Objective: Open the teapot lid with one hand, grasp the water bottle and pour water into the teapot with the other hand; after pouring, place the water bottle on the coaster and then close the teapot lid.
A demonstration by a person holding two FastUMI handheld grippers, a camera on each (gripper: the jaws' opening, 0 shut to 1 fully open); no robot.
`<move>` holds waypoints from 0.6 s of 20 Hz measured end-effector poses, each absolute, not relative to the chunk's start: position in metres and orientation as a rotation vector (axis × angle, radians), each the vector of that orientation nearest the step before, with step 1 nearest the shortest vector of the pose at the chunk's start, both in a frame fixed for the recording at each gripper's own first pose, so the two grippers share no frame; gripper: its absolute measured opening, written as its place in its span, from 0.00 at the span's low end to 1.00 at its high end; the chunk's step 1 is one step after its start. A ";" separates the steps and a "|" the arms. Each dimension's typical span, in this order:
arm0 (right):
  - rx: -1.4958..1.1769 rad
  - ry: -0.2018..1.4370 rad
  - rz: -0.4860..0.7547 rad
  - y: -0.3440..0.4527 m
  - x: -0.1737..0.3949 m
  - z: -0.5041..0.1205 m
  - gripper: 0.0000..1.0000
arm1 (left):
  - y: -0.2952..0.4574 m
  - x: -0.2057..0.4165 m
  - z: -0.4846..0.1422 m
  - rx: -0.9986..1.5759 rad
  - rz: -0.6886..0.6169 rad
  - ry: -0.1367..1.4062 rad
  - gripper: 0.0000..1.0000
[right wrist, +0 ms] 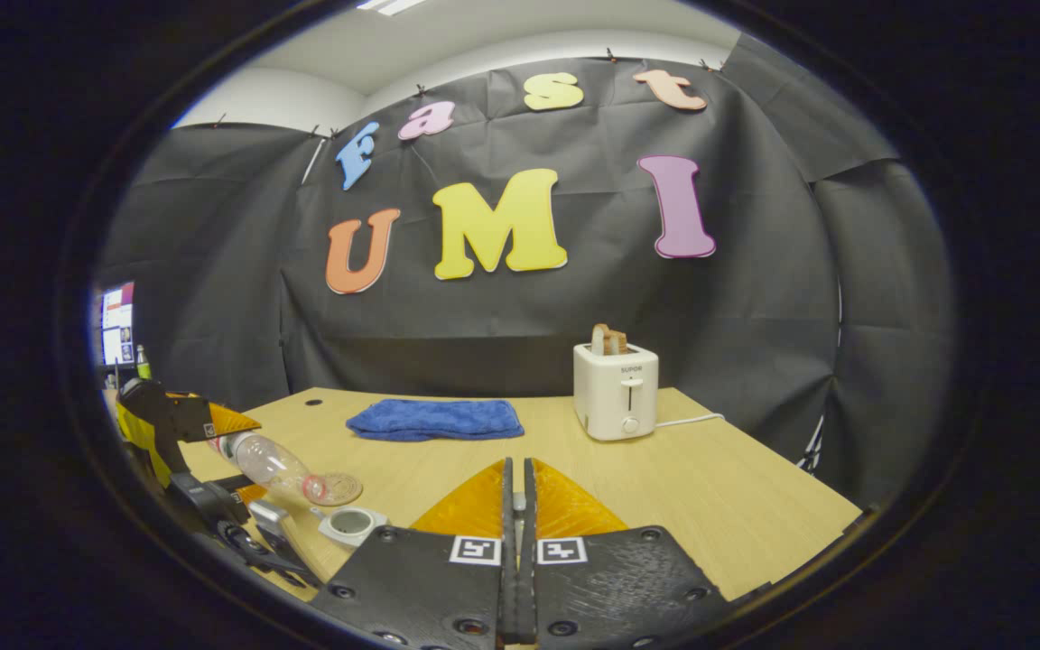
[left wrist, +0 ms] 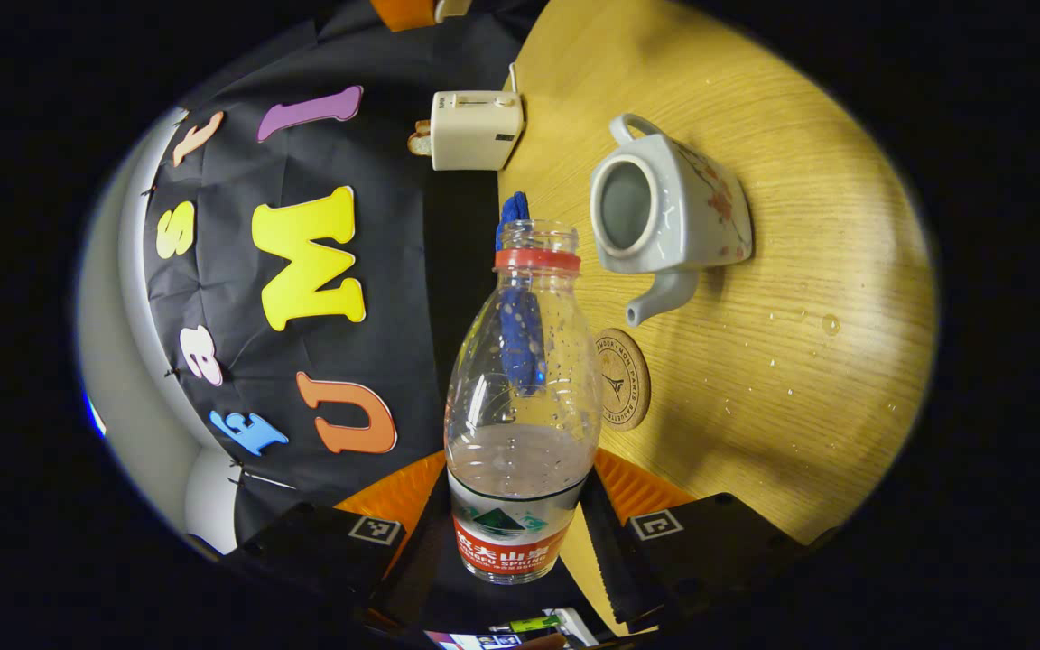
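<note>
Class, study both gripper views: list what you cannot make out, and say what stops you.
1. Teapot lid: in the right gripper view, the right tongs almost meet, hiding whatever sits between them.
2. Water level in the teapot: in the left gripper view, its inside is too dim.
3. Blue cloth: in the left gripper view, it is mostly behind the water bottle.
</note>
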State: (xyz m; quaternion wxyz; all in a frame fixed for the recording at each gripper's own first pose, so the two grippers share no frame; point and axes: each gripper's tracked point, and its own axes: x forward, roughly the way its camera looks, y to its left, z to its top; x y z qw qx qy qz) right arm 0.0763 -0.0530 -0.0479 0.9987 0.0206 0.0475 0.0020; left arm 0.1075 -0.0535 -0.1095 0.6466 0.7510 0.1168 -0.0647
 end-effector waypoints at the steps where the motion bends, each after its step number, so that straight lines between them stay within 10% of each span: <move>1: 0.041 0.096 0.004 -0.054 0.077 -0.048 0.00 | -0.054 0.108 -0.111 1.750 -0.136 0.276 0.77; 12: 0.054 0.088 0.007 -0.061 0.078 -0.045 0.00 | -0.063 0.107 -0.092 1.950 -0.099 0.252 0.76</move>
